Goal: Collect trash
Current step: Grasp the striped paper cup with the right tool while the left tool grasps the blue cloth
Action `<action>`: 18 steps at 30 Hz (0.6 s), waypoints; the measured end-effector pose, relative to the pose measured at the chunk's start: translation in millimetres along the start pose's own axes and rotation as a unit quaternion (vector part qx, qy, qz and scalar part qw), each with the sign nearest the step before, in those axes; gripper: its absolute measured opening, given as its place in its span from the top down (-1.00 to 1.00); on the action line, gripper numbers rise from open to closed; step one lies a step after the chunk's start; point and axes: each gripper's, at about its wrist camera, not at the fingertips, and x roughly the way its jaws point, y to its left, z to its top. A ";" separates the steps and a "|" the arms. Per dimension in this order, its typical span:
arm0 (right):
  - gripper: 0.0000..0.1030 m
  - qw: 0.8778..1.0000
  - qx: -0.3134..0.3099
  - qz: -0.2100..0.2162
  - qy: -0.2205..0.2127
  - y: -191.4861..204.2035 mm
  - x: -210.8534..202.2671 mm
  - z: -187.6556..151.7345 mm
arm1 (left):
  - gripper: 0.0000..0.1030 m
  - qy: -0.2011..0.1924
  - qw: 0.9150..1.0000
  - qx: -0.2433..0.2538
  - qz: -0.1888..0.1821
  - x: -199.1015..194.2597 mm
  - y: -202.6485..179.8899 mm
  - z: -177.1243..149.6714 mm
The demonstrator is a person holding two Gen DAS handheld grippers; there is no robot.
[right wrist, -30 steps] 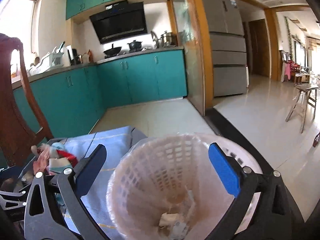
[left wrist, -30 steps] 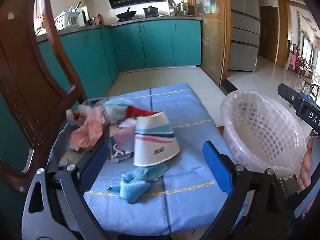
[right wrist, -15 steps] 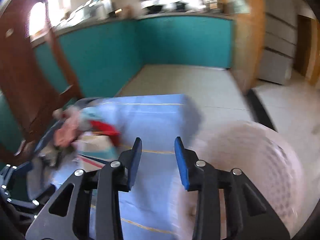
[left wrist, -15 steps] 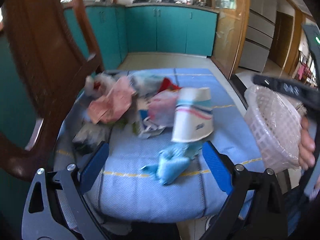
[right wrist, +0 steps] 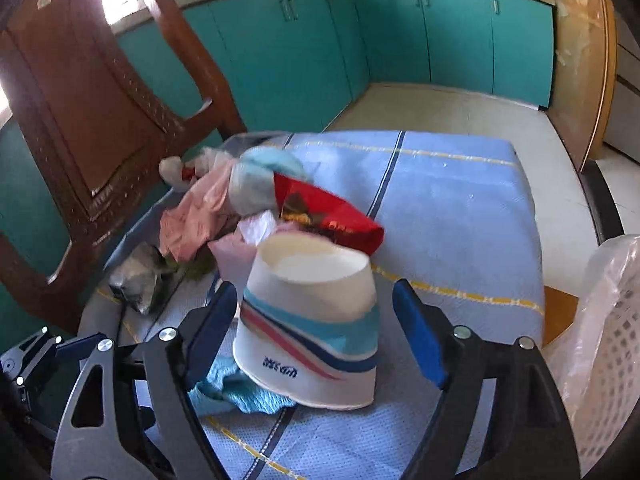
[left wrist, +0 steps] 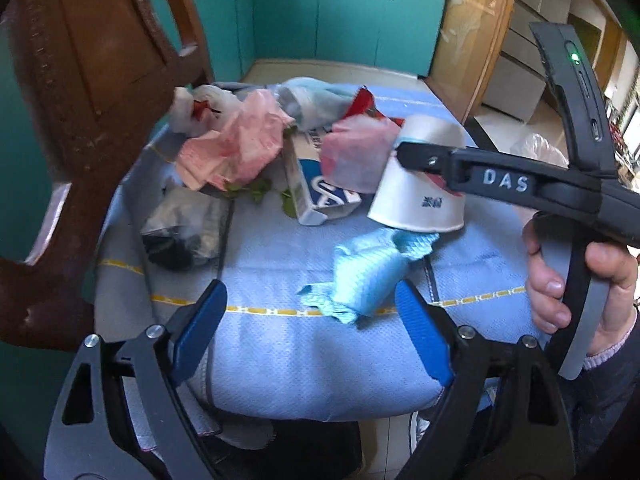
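An upside-down white paper cup (right wrist: 312, 320) with blue and pink stripes stands on the blue cloth (right wrist: 452, 216). My right gripper (right wrist: 316, 326) straddles it. Its jaws are opening and the blue pads stand clear of the cup's sides. From the left wrist view, one right finger (left wrist: 440, 162) crosses the cup (left wrist: 416, 196). My left gripper (left wrist: 312, 332) hovers low over the cloth's near edge. Its jaws are closing, with a crumpled light-blue wad (left wrist: 364, 280) just past the tips, untouched. A white mesh basket (right wrist: 600, 340) with a plastic liner stands at the right.
More trash lies behind the cup: pink plastic bags (left wrist: 236, 144), a milk carton (left wrist: 308, 188), a red snack wrapper (right wrist: 332, 216) and a grey bag (left wrist: 180, 228). A carved wooden chair back (left wrist: 80, 100) rises on the left. A hand (left wrist: 560, 280) holds the right gripper.
My right gripper swung left from over the basket to the cup, narrowing and then widening its jaws around it. My left gripper dropped closer to the blue wad.
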 end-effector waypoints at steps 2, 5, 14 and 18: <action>-0.28 1.000 -0.004 0.002 0.008 0.5 2.1 -3.9 | -0.67 0.004 1.000 0.008 -0.005 3.2 -4.7 2.2; -0.27 1.000 0.001 0.019 0.009 -3.4 -1.4 -6.2 | -0.67 0.004 1.000 0.013 -0.010 8.3 -8.5 6.9; -0.27 0.999 0.010 0.008 -0.031 -28.3 -32.1 -8.6 | -0.64 0.015 0.998 0.056 -0.035 30.8 -36.3 11.9; -0.28 0.999 0.004 0.011 -0.044 -26.8 -38.3 -9.3 | 0.12 0.036 0.996 0.068 -0.041 41.9 -44.6 4.9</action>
